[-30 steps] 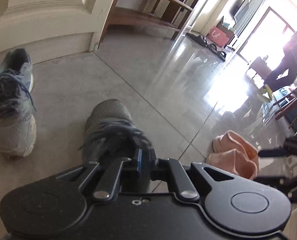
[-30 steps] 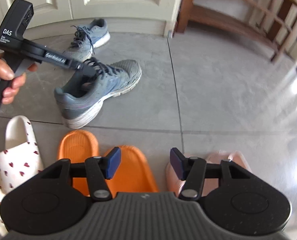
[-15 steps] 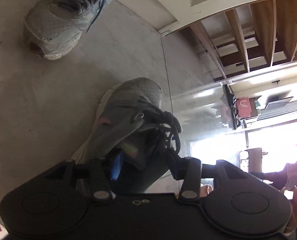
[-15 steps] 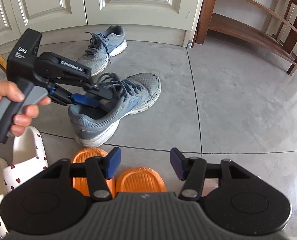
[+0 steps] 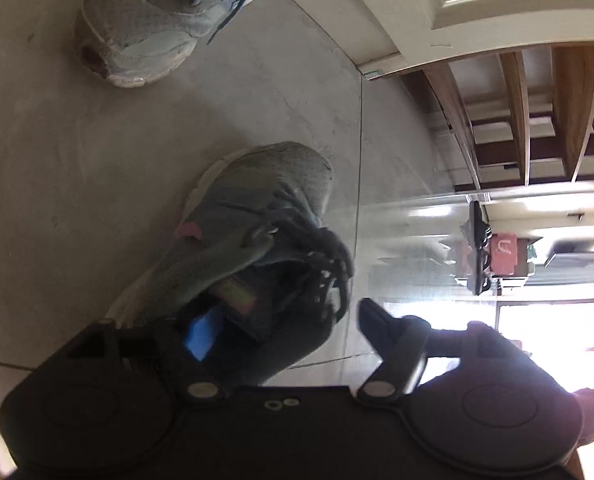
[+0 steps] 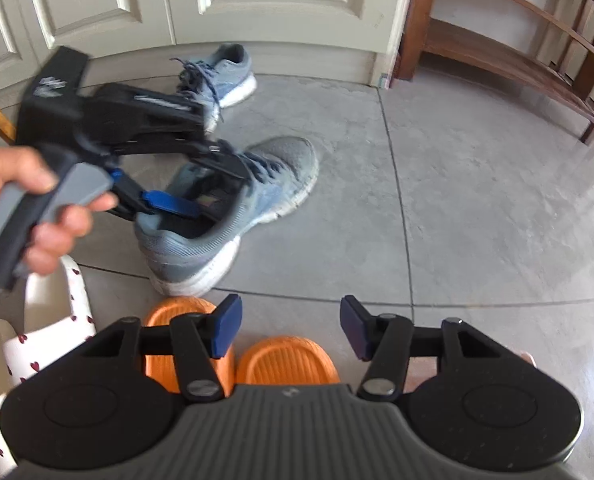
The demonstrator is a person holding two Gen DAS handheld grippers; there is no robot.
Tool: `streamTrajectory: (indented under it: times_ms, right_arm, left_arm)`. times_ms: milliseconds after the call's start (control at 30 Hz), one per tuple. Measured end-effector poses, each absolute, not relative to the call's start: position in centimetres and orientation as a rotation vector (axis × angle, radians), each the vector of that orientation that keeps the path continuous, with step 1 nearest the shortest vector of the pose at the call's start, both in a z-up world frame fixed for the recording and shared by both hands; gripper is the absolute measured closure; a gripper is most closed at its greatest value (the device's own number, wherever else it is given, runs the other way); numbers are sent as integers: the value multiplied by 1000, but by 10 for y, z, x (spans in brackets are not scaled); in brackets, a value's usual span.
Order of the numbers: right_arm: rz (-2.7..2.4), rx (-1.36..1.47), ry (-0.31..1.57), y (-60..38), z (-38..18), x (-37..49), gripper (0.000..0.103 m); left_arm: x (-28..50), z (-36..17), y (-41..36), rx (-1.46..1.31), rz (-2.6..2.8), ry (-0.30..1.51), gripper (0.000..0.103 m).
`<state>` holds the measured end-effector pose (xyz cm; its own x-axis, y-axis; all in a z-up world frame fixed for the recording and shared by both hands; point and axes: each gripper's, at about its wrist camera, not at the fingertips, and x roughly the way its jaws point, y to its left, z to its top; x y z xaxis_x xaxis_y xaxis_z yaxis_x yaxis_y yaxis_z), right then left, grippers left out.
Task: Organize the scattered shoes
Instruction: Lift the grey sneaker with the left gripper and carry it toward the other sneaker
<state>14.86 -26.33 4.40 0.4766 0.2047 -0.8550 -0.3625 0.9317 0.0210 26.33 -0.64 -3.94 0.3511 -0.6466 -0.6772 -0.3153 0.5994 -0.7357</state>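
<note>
Two grey-blue mesh sneakers with white foam soles and dark laces on a grey tiled floor (image 6: 477,208). Nearer sneaker (image 6: 233,216) tipped up at the heel, toe low, near the floor's middle; second sneaker (image 6: 217,80) flat on its sole beyond it, close to the cream panelled door (image 6: 201,0). Left gripper (image 6: 201,196) angled down from the left, grey handle wrapped in a bare left hand (image 6: 29,216); jaws spread, blue-padded lower finger reaching into the sneaker's opening, black upper finger over the laces and tongue. From the left wrist, same sneaker (image 5: 253,236) between the fingers, blue pad inside the collar, other finger off to the side, not closed on the fabric. Right gripper (image 6: 289,328) held low and level, blue-padded fingers apart, nothing between them. Two ribbed orange rubber slippers (image 6: 285,364) side by side just under it. Two white slides (image 6: 49,320) with small red hearts at lower left. Slatted wooden shoe rack (image 6: 517,40) at upper right.
</note>
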Motion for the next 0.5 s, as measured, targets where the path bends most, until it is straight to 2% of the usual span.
streamTrajectory:
  times_ms: [333, 500]
  right_arm:
    - [354, -178, 1010, -265, 42, 146, 44]
    - [367, -168, 1011, -261, 40, 150, 44]
  left_arm:
    - [270, -47, -11, -1000, -105, 1367, 12]
    - [272, -43, -30, -877, -125, 1267, 4]
